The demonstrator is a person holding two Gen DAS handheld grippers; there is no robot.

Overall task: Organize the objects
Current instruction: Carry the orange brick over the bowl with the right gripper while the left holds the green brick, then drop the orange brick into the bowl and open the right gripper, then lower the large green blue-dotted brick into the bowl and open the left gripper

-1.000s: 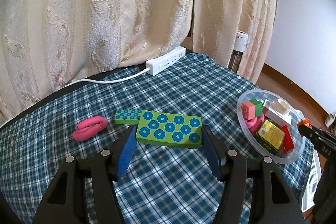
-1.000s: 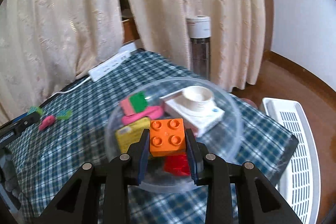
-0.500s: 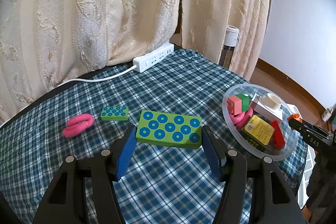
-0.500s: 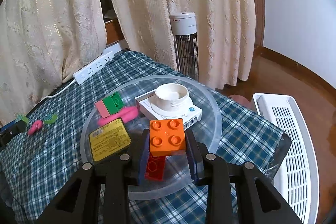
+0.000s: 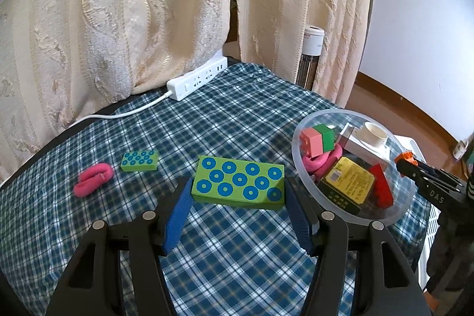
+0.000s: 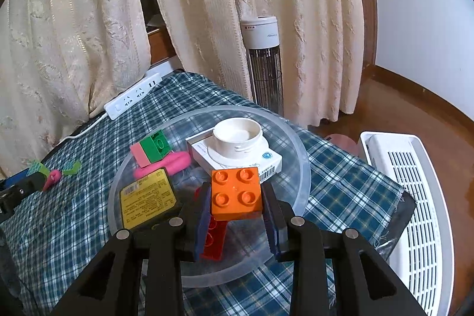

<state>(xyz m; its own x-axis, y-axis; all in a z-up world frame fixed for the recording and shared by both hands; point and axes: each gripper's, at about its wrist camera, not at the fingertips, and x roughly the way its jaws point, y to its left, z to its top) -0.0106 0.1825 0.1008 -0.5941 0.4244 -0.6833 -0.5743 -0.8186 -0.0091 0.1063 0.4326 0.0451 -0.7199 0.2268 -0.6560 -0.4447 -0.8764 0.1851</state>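
The left gripper (image 5: 238, 197) pinched the large green block with blue rings (image 5: 238, 182) between its blue pads, at the centre of the left wrist frame above the checked cloth (image 5: 231, 114). The right gripper (image 6: 236, 202) clamped an orange brick (image 6: 236, 193) just below the middle of its frame, over the clear bowl (image 6: 302, 162). A smaller green block (image 5: 139, 161) and a pink band (image 5: 93, 179) lay at mid-left

Orange 4-stud brick (image 6: 236, 193) over clear bowl (image 6: 302, 168), green dotted block (image 5: 239, 182) gripped
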